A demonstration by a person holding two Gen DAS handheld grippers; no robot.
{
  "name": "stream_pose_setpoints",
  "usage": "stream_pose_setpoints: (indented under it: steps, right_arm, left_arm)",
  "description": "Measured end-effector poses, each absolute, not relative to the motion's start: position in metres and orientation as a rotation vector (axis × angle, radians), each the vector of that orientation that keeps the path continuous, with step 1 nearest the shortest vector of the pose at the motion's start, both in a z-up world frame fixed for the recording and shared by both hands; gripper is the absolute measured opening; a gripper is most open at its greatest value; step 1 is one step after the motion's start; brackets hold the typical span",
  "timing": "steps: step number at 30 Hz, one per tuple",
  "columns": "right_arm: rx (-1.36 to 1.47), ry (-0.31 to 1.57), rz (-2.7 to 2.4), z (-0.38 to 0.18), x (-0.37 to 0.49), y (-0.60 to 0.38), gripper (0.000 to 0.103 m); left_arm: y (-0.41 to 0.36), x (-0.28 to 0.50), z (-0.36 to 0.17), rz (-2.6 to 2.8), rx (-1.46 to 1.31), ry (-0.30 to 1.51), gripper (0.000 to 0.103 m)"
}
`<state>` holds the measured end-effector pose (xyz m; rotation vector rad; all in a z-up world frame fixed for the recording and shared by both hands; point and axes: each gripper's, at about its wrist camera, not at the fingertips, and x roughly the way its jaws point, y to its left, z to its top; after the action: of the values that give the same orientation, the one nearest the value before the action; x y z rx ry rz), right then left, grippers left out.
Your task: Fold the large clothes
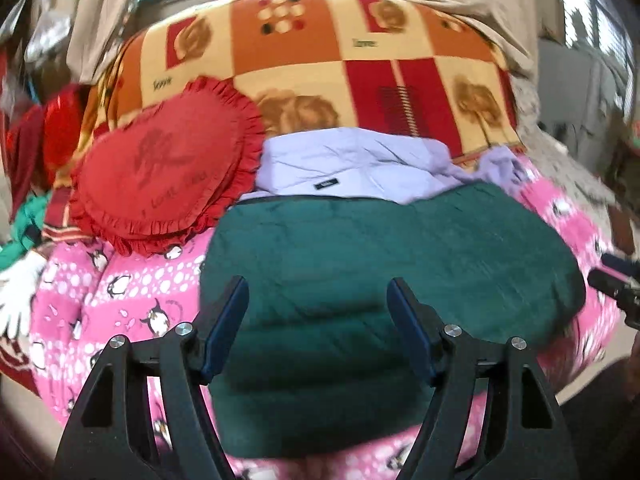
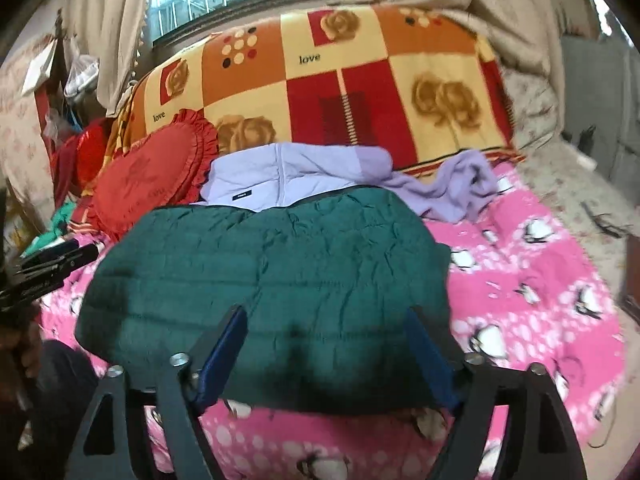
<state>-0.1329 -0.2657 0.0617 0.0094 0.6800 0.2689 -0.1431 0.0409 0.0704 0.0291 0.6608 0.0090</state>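
Note:
A dark green quilted jacket [image 1: 384, 264] lies folded flat on the pink penguin blanket [image 1: 132, 300]; it also shows in the right wrist view [image 2: 264, 280]. My left gripper [image 1: 318, 292] is open and empty, hovering over the jacket's near left part. My right gripper [image 2: 324, 320] is open and empty over the jacket's near edge. The right gripper shows at the right edge of the left wrist view [image 1: 616, 280], and the left gripper at the left edge of the right wrist view [image 2: 52, 268]. A lilac jacket [image 1: 348, 168] lies folded behind the green one [image 2: 288, 176].
A red heart-shaped frilled cushion [image 1: 160, 176] leans at the back left, against a sofa back draped in an orange and red rose-patterned blanket [image 1: 320, 64]. A lilac sleeve [image 2: 460, 188] trails to the right. Clutter sits at far left; curtains and a window stand behind.

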Motion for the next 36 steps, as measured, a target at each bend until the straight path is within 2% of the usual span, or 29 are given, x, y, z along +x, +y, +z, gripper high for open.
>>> stream_pose_setpoints:
  steps: [3,6,9,19,36]
  right_arm:
    - [0.047,0.683,0.236,0.059,-0.155,-0.269,0.083]
    - [0.035,0.778,0.258,0.056,-0.172,-0.267,0.083]
    - [-0.034,0.787,0.252,0.061,-0.199,-0.261,0.083]
    - [-0.159,0.710,0.206,0.094,-0.268,-0.253,0.083]
    - [-0.183,0.650,0.233,0.113,-0.289,-0.244,0.083]
  left_arm:
    - [0.019,-0.162,0.062,0.009,0.022,0.681,0.072]
    - [-0.003,-0.175,0.049,0.051,0.040,0.797,0.072]
    - [-0.020,-0.188,0.042,0.034,0.064,0.874,0.072]
    - [-0.038,-0.235,0.074,-0.018,0.061,0.833,0.072]
    - [-0.039,-0.266,0.108,-0.035,0.080,0.734,0.072]
